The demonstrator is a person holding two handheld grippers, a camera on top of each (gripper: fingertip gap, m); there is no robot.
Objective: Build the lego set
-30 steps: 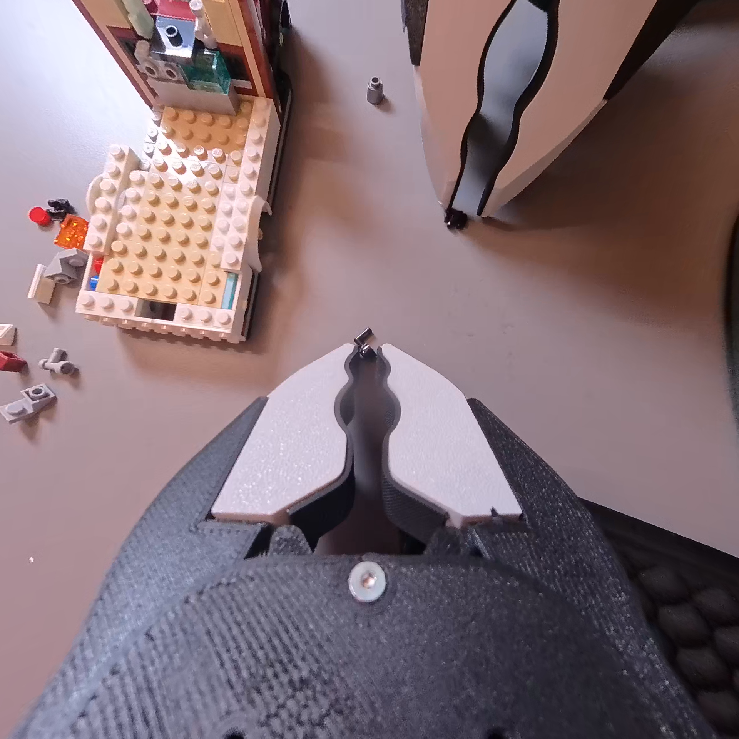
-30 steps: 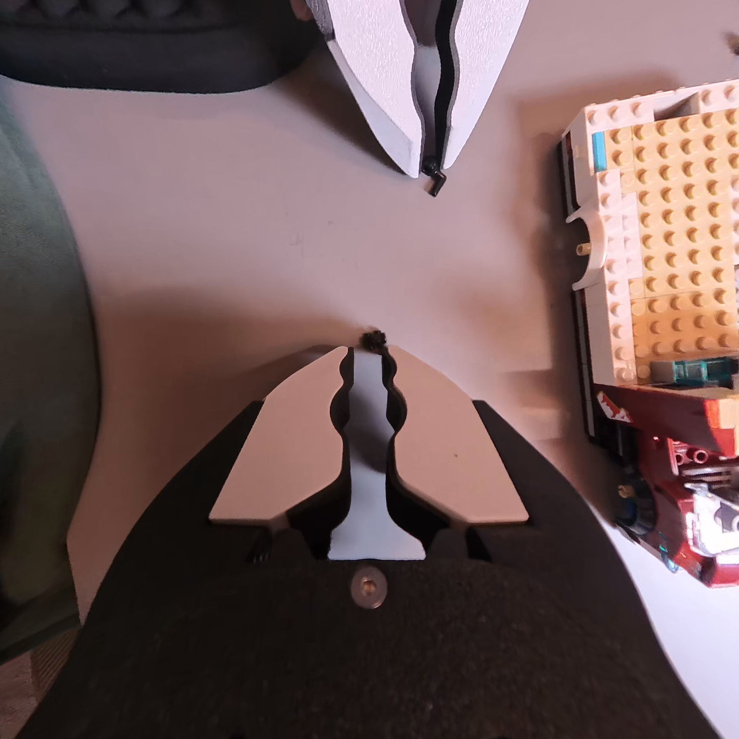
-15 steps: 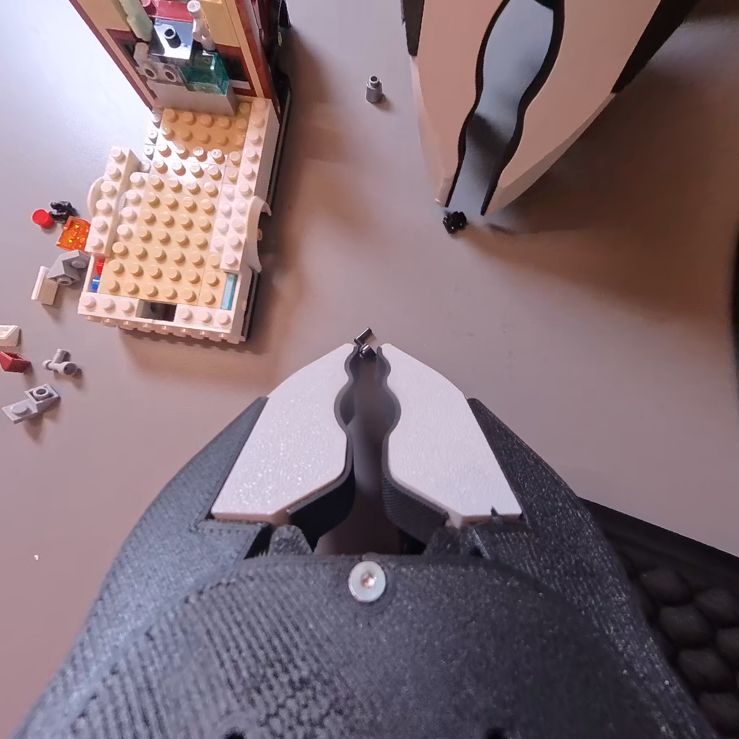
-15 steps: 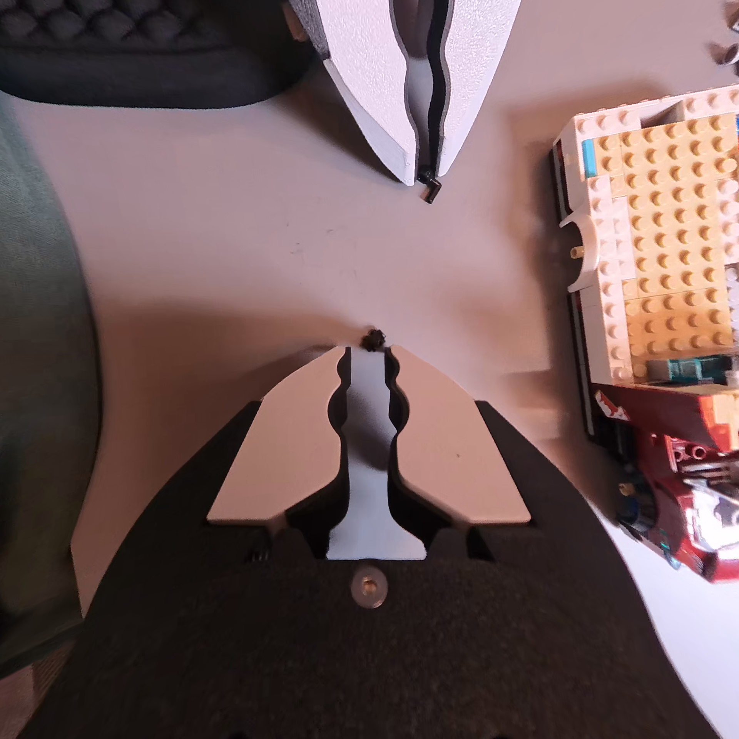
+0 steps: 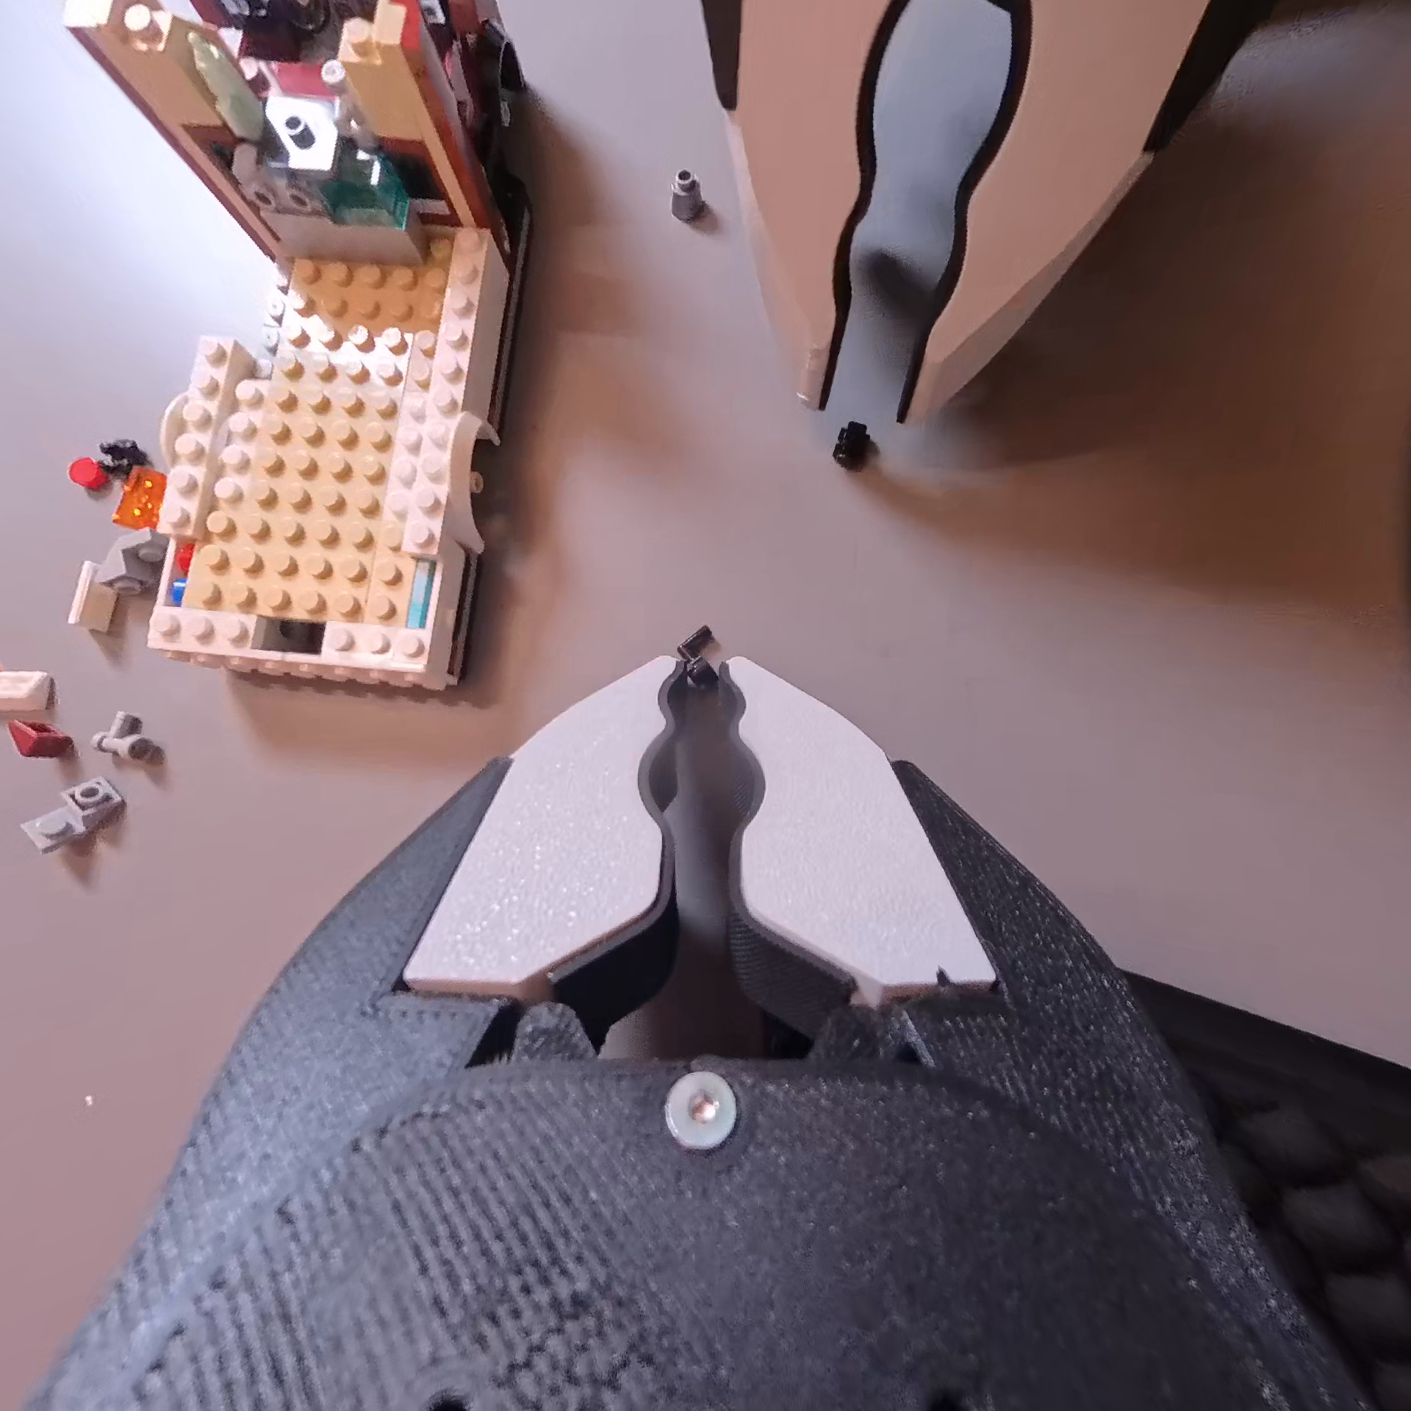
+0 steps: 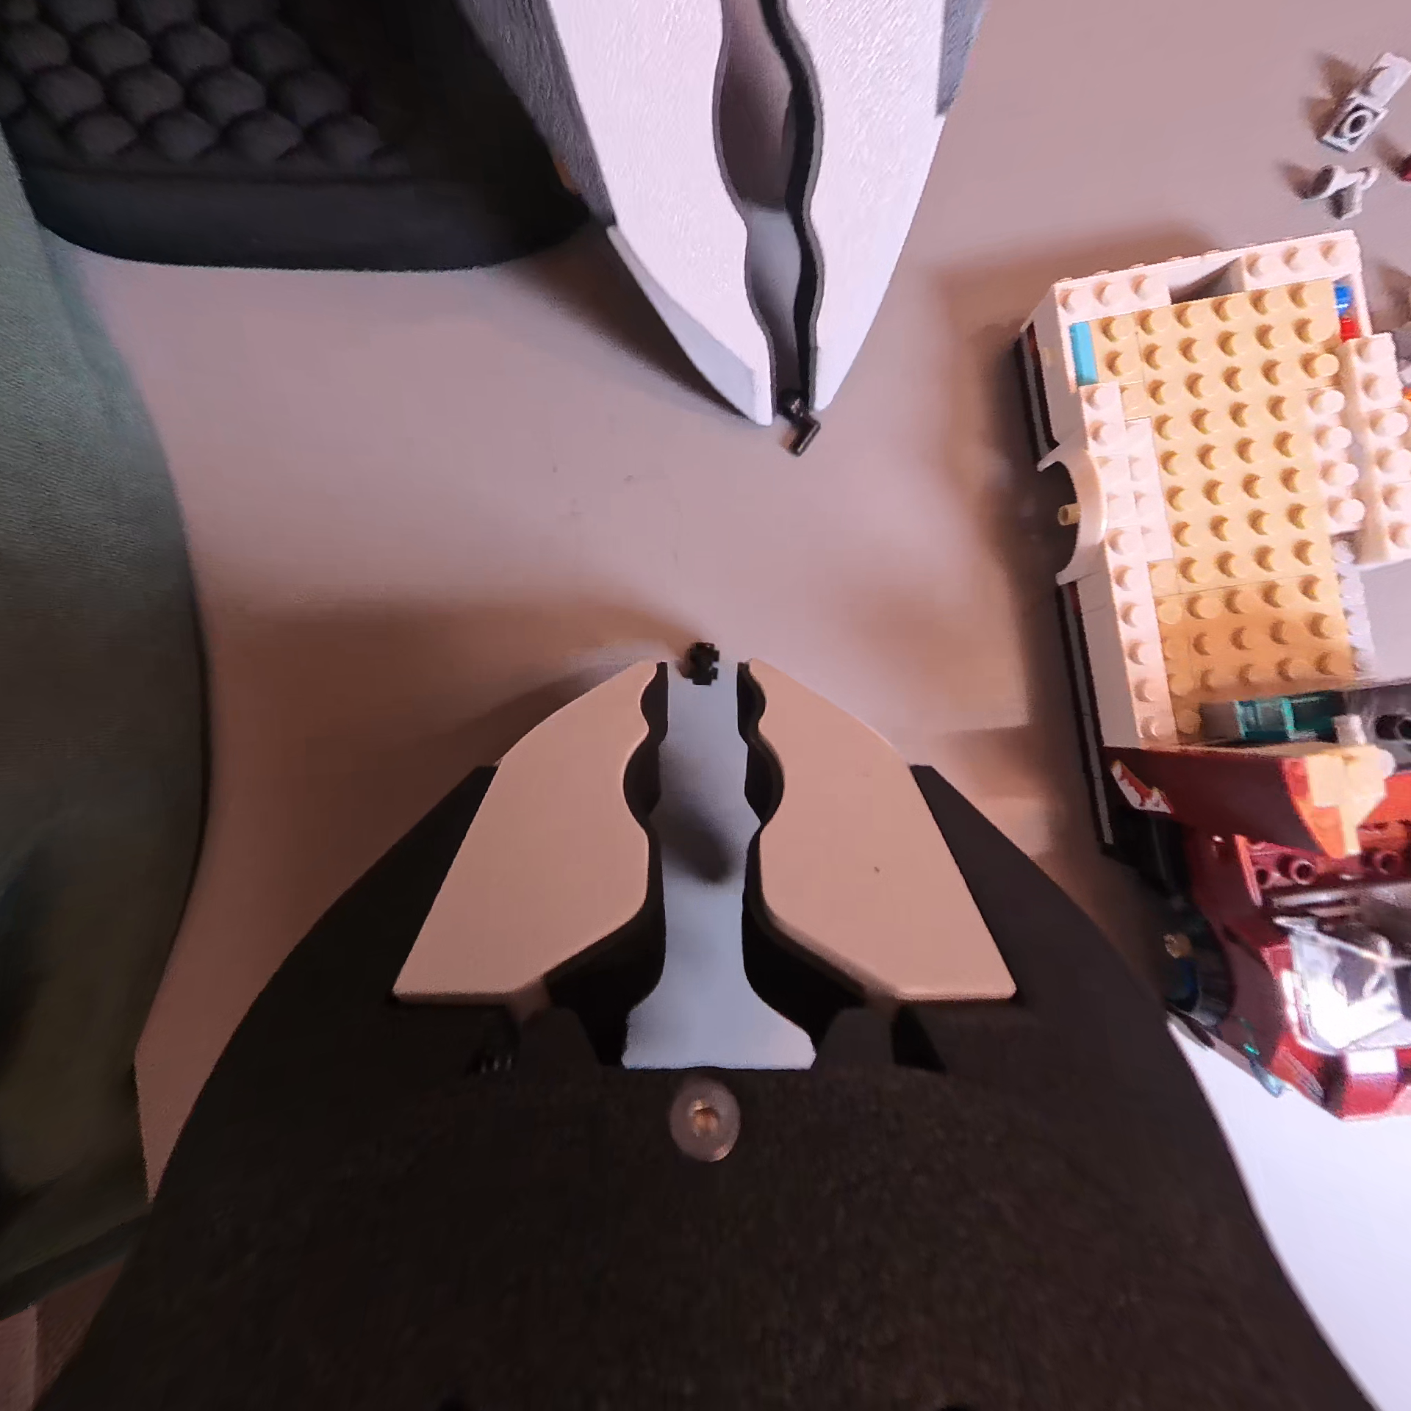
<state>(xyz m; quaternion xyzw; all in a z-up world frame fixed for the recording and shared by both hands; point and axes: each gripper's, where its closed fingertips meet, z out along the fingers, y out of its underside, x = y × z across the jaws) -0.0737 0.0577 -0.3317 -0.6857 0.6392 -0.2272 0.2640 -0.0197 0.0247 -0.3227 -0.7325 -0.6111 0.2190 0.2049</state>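
Observation:
My left gripper [image 5: 699, 668] is shut on a tiny black piece [image 5: 695, 649] that sticks out past its tips, a little above the table. The right wrist view shows it from the front [image 6: 794, 408]. My right gripper [image 6: 701, 670] is open. A second small black piece [image 6: 702, 663] lies on the table between its tips, touching neither finger; it also shows in the left wrist view [image 5: 851, 444], just off the right gripper [image 5: 863, 405]. The Lego build, a tan and white studded deck [image 5: 305, 489] joined to a dark red section [image 5: 450, 153], lies to my left, and shows at the right of the right wrist view [image 6: 1237, 489].
Loose pieces lie left of the build: grey plates [image 5: 76, 813], a dark red slope [image 5: 38, 739], an orange clear tile [image 5: 139, 498] and a red stud [image 5: 85, 472]. A grey round stud [image 5: 687, 195] stands alone. A black padded object [image 6: 191, 130] and green cloth [image 6: 76, 687] border the table. The gap from one gripper's tips to the other's is roughly 7 cm. Left tips and right tips are each some 15 cm from the orange clear tile [image 5: 139, 498].
The right gripper has opened slightly and let its black piece go onto the table, then shifted so the build sits higher in its view. The left gripper keeps its piece.

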